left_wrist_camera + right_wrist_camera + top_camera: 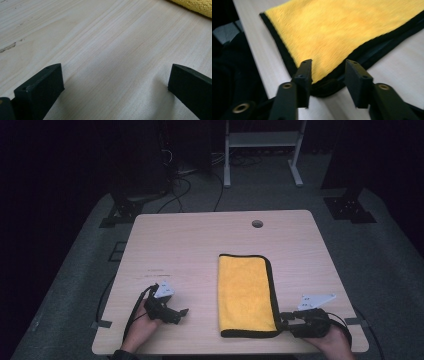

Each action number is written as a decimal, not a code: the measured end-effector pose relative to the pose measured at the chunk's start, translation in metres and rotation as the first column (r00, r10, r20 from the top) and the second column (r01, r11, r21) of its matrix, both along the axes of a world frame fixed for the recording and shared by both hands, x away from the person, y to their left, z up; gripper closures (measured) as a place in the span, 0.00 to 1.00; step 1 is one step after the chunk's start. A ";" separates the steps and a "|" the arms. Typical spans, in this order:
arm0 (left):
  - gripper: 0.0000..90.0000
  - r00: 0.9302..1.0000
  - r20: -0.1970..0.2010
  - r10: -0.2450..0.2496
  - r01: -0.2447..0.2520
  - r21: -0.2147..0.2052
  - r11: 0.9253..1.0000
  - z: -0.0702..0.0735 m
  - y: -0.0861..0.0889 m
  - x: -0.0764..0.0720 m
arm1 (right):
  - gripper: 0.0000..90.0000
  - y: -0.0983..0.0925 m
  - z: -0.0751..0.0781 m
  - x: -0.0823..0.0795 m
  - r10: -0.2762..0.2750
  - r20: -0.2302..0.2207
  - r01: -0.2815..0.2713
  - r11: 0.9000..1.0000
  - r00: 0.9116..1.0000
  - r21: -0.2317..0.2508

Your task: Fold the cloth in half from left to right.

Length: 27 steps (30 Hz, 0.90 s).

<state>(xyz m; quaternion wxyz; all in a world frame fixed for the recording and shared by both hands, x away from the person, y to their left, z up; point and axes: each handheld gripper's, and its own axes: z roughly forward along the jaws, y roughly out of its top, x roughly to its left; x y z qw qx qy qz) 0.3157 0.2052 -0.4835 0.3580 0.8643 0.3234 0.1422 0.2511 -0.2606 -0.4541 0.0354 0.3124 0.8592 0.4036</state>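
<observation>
Both tools are matte black all over. The left gripper (183, 313), at lower left of the high view, carries a pale grey three-cornered plate on top, and a black cable loops off its back. The right gripper (283, 319), at lower right, wears the same grey plate, dotted with small holes, and trails a black cable too. In the right gripper view, brass-coloured rivets gleam at the jaw pivots and small screw holes dot the blocky black fingers (304, 72).
</observation>
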 end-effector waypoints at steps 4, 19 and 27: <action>0.00 1.000 0.000 -0.001 0.001 0.000 1.000 0.000 0.000 0.000 | 0.53 -0.003 0.005 0.010 -0.030 0.035 0.028 0.999 0.999 0.032; 0.00 1.000 0.002 -0.005 0.005 0.000 1.000 0.000 0.000 0.001 | 0.41 -0.008 0.023 0.054 -0.125 0.101 0.116 0.989 0.987 0.089; 0.00 1.000 0.000 -0.006 0.006 0.003 1.000 0.000 0.000 0.001 | 0.38 -0.003 0.028 0.089 -0.121 0.122 0.112 0.991 0.985 0.075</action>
